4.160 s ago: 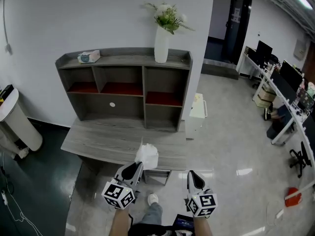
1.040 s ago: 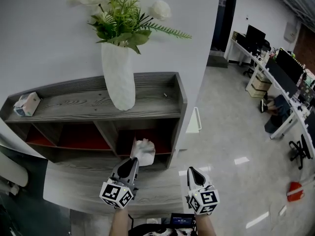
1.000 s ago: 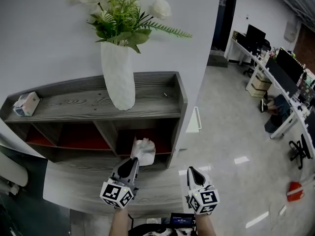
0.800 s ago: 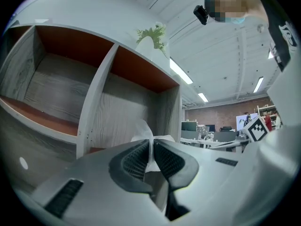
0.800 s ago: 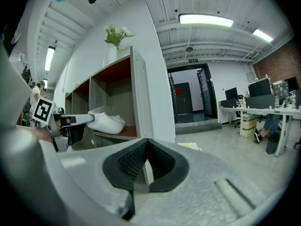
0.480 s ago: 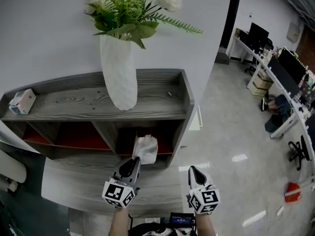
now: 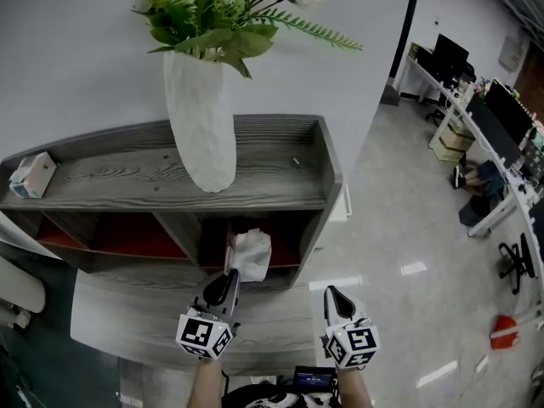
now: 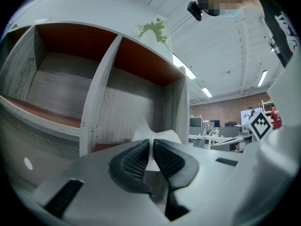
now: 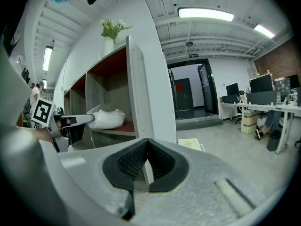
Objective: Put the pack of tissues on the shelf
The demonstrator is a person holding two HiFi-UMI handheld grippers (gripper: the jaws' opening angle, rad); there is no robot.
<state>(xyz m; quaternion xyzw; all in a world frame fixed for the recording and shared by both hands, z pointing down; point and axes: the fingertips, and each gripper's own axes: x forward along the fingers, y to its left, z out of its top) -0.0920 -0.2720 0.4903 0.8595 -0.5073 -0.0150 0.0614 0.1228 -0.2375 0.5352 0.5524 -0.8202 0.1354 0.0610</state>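
Grey wood-grain shelf (image 7: 255,181) standing on a matching worktop (image 7: 127,317) against a white wall, with open office floor beyond its right end. The left gripper (image 7: 229,277) points level, its fingers pinching a thin fold of the pack of tissues (image 7: 252,253). The pack hangs at the mouth of the right-hand compartment (image 7: 287,246), over the front edge of that compartment's red floor; whether it already rests there cannot be told. The right gripper (image 7: 331,294) waits to the right of the shelf and clear of it, its fingers pressed together on nothing. Likely hazards: the grip takes only a narrow fold of soft wrapper, so the pack may sag or slip out before it is well inside. Let go this close to the front edge, it would probably tip forward onto the worktop. Pushing deeper brings the left gripper's body near the upright divider and the top board, and a knock there could shake the vase (image 7: 200,130), which stands on the top board near its middle, just left of this compartment. Count: one shelf with three red-floored openings showing under its top board; one white vase of green stems and white blooms; one pack of tissues; one small tissue box (image 7: 31,175) at the left end of the top board; two grippers.
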